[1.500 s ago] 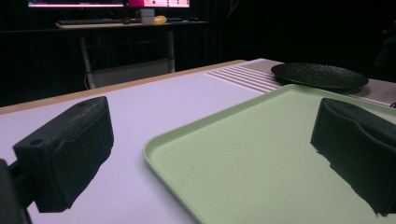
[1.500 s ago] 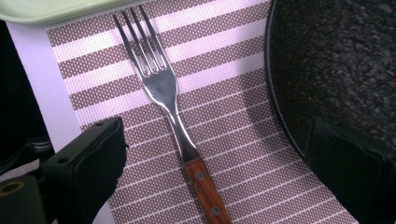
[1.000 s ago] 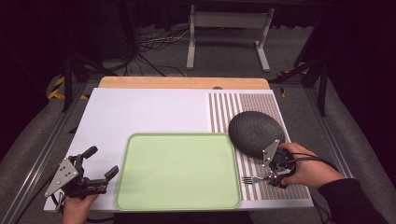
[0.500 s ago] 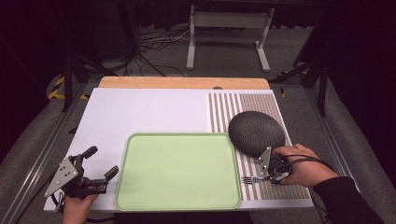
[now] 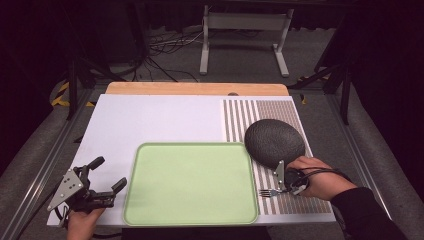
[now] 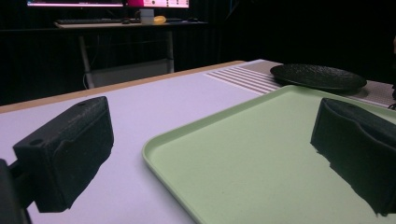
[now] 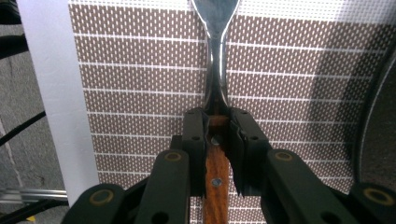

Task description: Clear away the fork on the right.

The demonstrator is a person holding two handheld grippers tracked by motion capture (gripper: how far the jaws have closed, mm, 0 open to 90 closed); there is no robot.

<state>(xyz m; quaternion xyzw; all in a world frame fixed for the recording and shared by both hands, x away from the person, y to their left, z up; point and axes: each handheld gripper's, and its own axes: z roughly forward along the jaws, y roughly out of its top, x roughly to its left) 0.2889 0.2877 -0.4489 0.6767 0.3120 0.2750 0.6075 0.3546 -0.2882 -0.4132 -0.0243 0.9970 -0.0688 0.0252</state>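
The right gripper (image 7: 216, 135) has just been closing, and its jaws now stand pressed on the wooden handle of the fork (image 7: 215, 70), which lies flat on the striped placemat (image 7: 140, 84) just beside the dark plate (image 5: 274, 141). The grasp looks made; the lift and the setting down are judged still to come. The fork has a shiny metal neck and a reddish-brown riveted handle. The left gripper (image 5: 107, 179) rests open by the empty green tray (image 5: 190, 182).
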